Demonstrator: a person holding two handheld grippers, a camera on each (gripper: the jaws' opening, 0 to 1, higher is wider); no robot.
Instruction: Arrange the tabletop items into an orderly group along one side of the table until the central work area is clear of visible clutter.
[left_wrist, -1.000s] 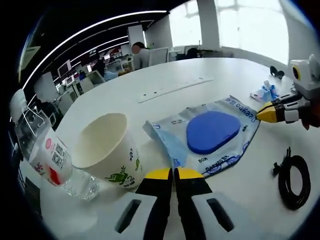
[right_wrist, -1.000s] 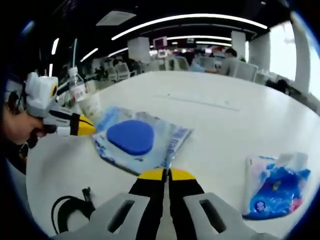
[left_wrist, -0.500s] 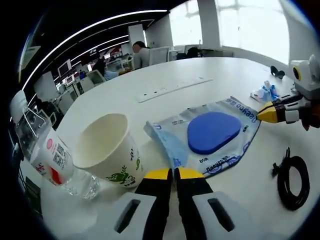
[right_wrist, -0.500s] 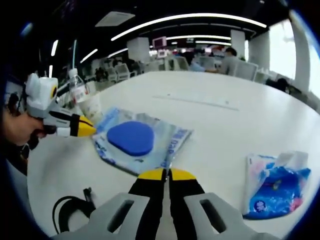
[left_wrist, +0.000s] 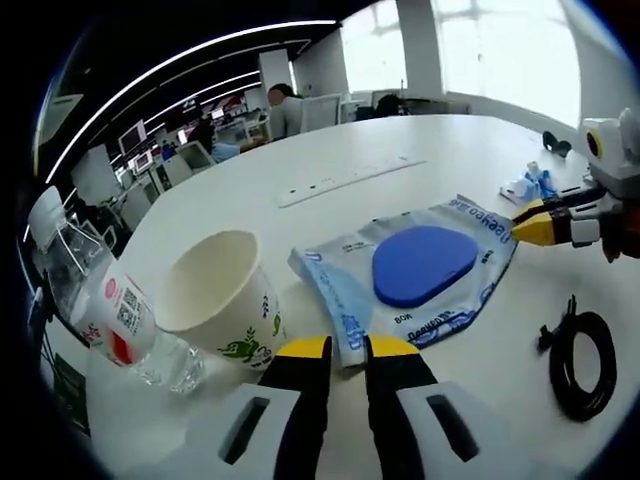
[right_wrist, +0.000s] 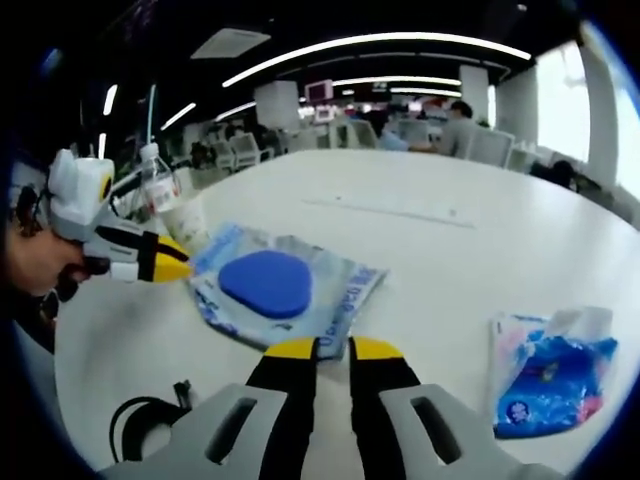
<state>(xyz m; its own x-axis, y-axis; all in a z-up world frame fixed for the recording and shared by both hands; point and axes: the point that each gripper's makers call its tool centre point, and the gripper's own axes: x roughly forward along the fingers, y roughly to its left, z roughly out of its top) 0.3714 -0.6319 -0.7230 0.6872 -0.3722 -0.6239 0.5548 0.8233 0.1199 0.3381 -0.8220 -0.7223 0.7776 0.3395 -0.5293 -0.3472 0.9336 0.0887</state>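
A flat clear-and-blue packet (left_wrist: 420, 275) holding a blue rounded pad (left_wrist: 422, 263) is laid on the white surface (left_wrist: 400, 140), its long axis running from one gripper toward the other. In the left gripper view, the packet's near corner is seen just ahead of the left gripper (left_wrist: 347, 347), whose yellow-tipped fingers (left_wrist: 304, 348) are parted by a narrow gap with nothing between them. At the packet's far edge the right gripper (left_wrist: 522, 228) is seen (its tips look close together from this side), just beside the printed border.

In the right gripper view, the right gripper (right_wrist: 333, 348) is shown slightly open and empty, the packet (right_wrist: 285, 290) lying just beyond its fingers (right_wrist: 378, 348); the left gripper (right_wrist: 180, 268) is held by a hand (right_wrist: 35, 265) at the packet's opposite edge.

A paper cup (left_wrist: 215, 300) is tipped beside a plastic bottle (left_wrist: 110, 315) near the left gripper. A coiled black cable (left_wrist: 580, 362) is placed near the right gripper, and a blue tissue pack (right_wrist: 550, 375) lies well apart from the packet.
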